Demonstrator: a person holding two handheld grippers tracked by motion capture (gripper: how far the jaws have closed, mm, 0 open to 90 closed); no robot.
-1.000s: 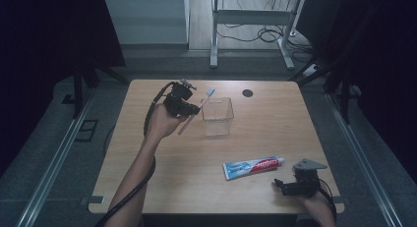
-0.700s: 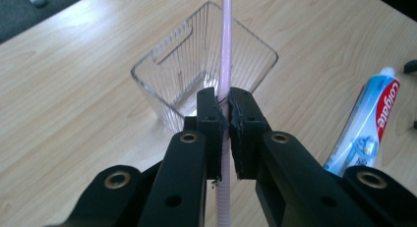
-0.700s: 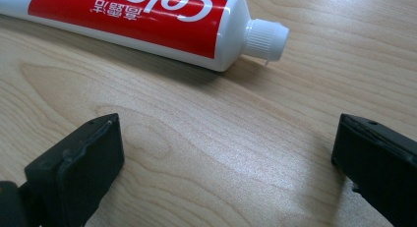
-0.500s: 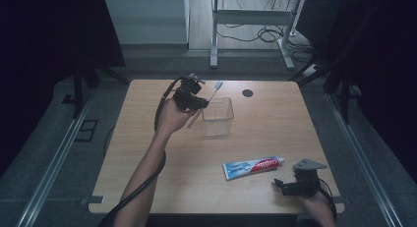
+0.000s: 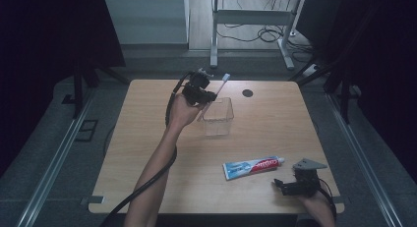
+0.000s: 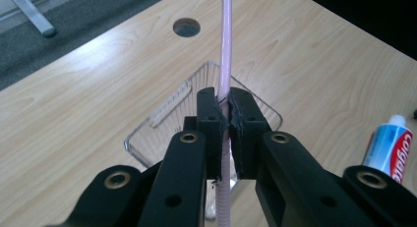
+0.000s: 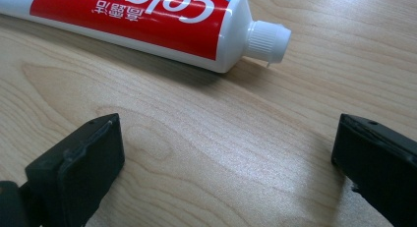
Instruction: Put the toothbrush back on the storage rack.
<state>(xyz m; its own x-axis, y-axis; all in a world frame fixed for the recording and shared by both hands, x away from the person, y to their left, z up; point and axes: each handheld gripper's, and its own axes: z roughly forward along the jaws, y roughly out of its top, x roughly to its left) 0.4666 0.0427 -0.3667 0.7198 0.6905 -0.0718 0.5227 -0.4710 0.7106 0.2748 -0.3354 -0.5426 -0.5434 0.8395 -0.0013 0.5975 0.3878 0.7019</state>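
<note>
A pink toothbrush is clamped between the jaws of my left gripper, which is shut on its handle. In the high view the left gripper hovers over the near-left rim of a clear plastic cup, and the toothbrush slants up with its head toward the table's far side. The clear cup lies just beyond the jaws. A toothpaste tube lies flat at the front right. My right gripper rests open on the table just short of the toothpaste tube, nothing between its jaws.
A round cable hole sits in the wooden table near its far edge. A metal desk frame and cables stand on the floor beyond. The left gripper's black cable trails along the forearm.
My left gripper has carried the toothbrush to the right and slightly farther, from left of the cup to over its rim. The right gripper has stayed still.
</note>
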